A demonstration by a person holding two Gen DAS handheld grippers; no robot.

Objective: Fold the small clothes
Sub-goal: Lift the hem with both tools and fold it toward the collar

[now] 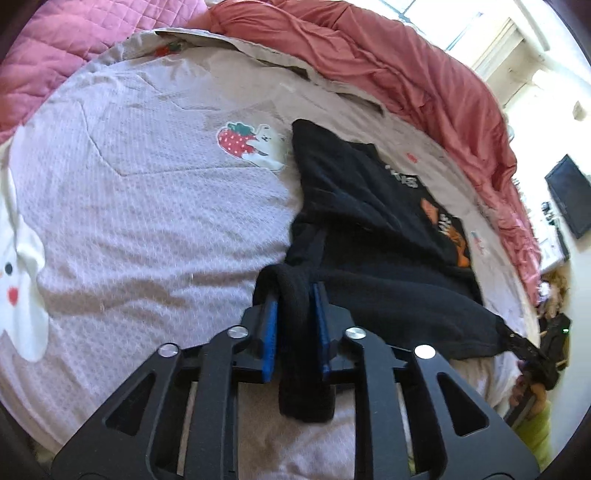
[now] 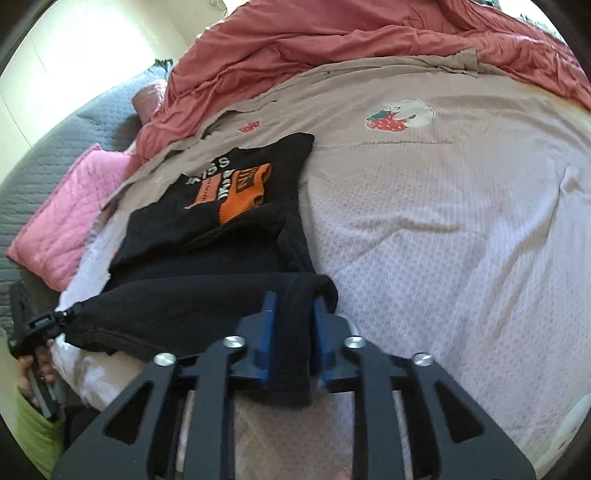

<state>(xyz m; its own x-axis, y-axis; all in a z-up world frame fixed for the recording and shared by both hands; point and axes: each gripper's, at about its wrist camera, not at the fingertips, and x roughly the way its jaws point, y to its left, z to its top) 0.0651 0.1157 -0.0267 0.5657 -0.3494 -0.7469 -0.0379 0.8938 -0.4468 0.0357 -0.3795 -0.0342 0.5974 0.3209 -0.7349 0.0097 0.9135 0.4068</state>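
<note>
Mauve waffle-weave bedspread [image 1: 147, 221], printed with a strawberry-and-white-animal motif [image 1: 251, 144], covers the bed that serves as the work surface. A rumpled coral-red duvet [image 1: 406, 74] is heaped along its far edge, and a pink quilted pillow [image 2: 70, 218] lies on a grey quilted cover [image 2: 55, 147] to one side. A dark wall-mounted screen [image 1: 567, 195] and a bright window [image 1: 454, 18] show at the room's edge in the left wrist view.

On the bedspread lies a small black garment [image 2: 207, 254] with white lettering and an orange print, its lower part doubled up over the rest. Both tongs sit at its near folded edge, one at each end.

A rolled hem of the black cloth runs between the blue pads of the left gripper [image 1: 297, 295], whose jaws stand a little apart with a sliver of gap visible on the left pad's side. The right gripper [image 2: 293, 299] likewise has a bunched fold of the garment lying between its blue pads, the jaws parted somewhat wider; whether either pair of pads presses the cloth cannot be told. In the right wrist view a hand [image 2: 35, 369] is seen holding the left gripper's handle.
</note>
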